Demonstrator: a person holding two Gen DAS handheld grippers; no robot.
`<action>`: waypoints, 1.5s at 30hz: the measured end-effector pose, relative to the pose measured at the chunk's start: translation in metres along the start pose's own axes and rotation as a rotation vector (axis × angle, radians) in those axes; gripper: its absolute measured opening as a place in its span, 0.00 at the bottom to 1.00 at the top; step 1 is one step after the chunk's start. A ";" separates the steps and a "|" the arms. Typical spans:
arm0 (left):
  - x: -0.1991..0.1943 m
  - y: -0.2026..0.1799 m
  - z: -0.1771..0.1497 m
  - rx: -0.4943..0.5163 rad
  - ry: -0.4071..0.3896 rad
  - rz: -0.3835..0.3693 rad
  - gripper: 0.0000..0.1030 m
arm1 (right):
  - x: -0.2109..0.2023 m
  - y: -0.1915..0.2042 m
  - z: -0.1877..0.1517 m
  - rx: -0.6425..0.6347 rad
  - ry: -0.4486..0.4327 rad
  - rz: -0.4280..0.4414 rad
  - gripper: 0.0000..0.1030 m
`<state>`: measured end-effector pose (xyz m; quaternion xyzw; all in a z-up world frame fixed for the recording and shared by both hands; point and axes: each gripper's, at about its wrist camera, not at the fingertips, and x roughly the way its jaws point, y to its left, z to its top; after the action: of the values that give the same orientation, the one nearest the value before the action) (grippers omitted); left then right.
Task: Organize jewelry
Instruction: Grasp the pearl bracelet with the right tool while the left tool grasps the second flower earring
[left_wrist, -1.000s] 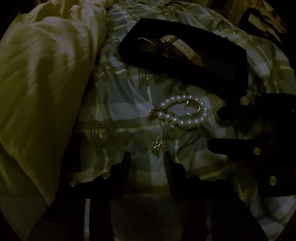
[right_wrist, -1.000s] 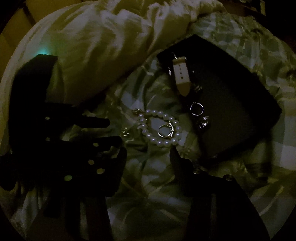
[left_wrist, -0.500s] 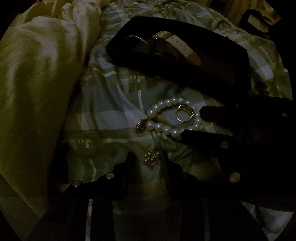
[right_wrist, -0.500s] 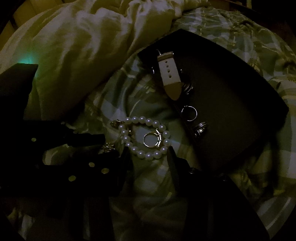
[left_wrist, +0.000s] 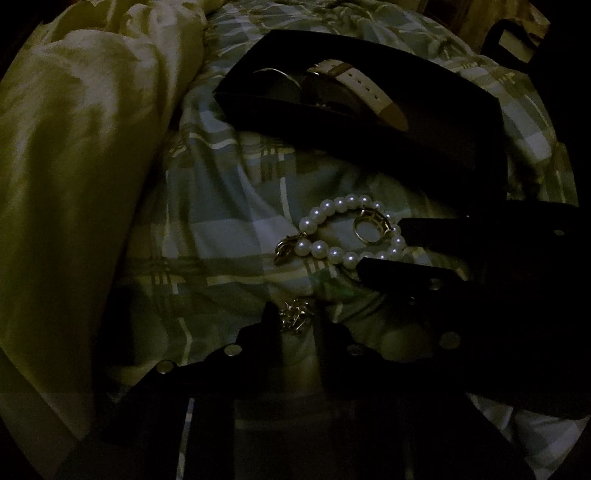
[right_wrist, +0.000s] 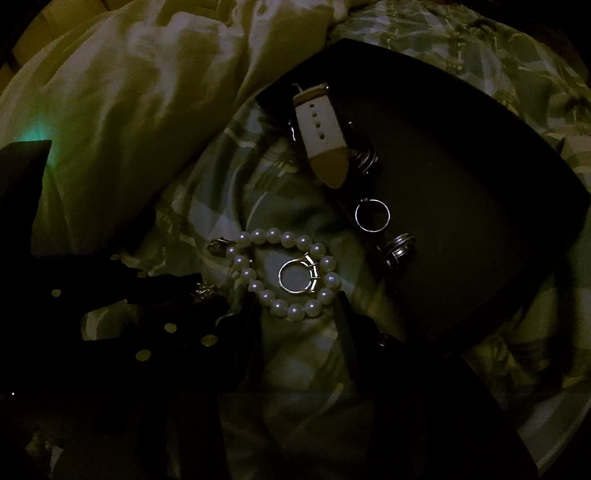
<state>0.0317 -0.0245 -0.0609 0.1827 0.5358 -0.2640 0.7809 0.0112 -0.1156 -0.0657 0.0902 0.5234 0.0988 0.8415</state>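
A pearl bracelet (left_wrist: 343, 236) (right_wrist: 284, 273) lies on the plaid bedspread with a gold ring (left_wrist: 371, 229) (right_wrist: 298, 276) inside its loop. A small gold brooch-like piece (left_wrist: 294, 315) (right_wrist: 204, 291) lies near it. My left gripper (left_wrist: 293, 321) is open, its jaws on either side of that piece. My right gripper (right_wrist: 297, 314) is open, its jaws straddling the near end of the bracelet. A black tray (left_wrist: 461, 122) (right_wrist: 461, 206) holds a white watch strap (left_wrist: 365, 88) (right_wrist: 321, 136), a thin ring (right_wrist: 372, 215) and a banded ring (right_wrist: 398, 251).
A crumpled cream duvet (left_wrist: 74, 155) (right_wrist: 140, 85) is heaped on the left. The plaid bedspread (left_wrist: 221, 206) (right_wrist: 280, 369) is wrinkled and uneven. The scene is very dim.
Both grippers have moved forward. The left gripper's jaws now flank the small gold piece. The right gripper's jaws have reached the near end of the pearl bracelet.
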 end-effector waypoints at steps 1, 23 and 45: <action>-0.001 0.001 -0.001 0.001 0.000 0.001 0.19 | 0.001 0.000 0.002 -0.001 -0.001 -0.003 0.40; -0.025 0.025 -0.014 -0.105 -0.031 -0.046 0.17 | -0.024 0.020 -0.009 -0.085 -0.084 0.052 0.10; -0.048 0.045 -0.017 -0.194 -0.103 -0.081 0.17 | -0.044 0.031 -0.004 -0.133 -0.160 0.047 0.10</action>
<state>0.0325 0.0313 -0.0224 0.0707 0.5250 -0.2515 0.8101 -0.0137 -0.0968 -0.0218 0.0541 0.4444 0.1457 0.8823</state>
